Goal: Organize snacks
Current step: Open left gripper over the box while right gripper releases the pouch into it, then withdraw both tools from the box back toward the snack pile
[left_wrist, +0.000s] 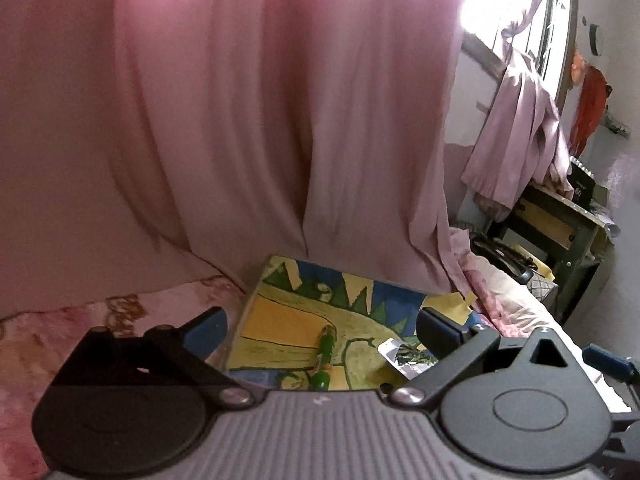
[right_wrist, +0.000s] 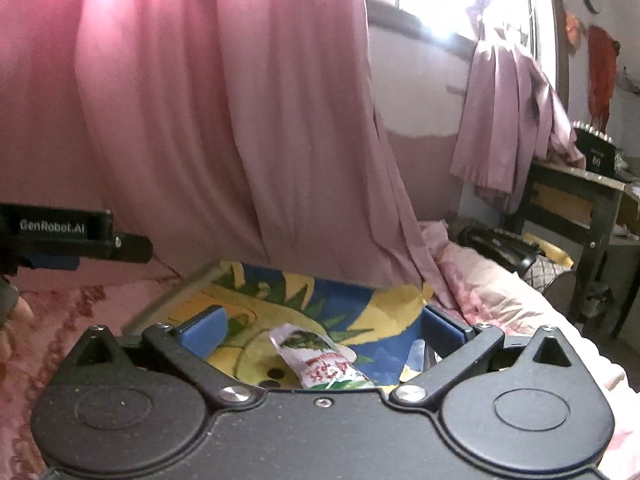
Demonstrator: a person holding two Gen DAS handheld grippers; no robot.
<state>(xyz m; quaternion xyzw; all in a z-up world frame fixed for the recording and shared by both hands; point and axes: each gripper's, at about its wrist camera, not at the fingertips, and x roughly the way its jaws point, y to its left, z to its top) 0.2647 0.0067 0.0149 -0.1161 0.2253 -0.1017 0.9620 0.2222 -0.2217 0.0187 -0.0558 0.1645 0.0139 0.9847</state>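
Observation:
A tray (left_wrist: 276, 312) printed in yellow, blue and green lies on the bed. On it, in the left wrist view, are a green stick-shaped snack (left_wrist: 325, 354) and a silvery packet (left_wrist: 402, 354). My left gripper (left_wrist: 322, 332) hangs above them, open, with nothing between its blue pads. The right wrist view shows the tray's rim (right_wrist: 180, 290) and a white, red and green snack packet (right_wrist: 322, 364) lying below my right gripper (right_wrist: 324, 330), which is open and holds nothing. A small silvery piece (right_wrist: 416, 354) lies beside that packet.
A pink curtain (left_wrist: 240, 120) hangs right behind the tray. The bedcover (left_wrist: 60, 340) is pink and floral. A black bag (right_wrist: 496, 246) and a dark table (right_wrist: 580, 208) stand at the right. One of the left gripper's fingers (right_wrist: 132, 249) shows at the far left of the right wrist view.

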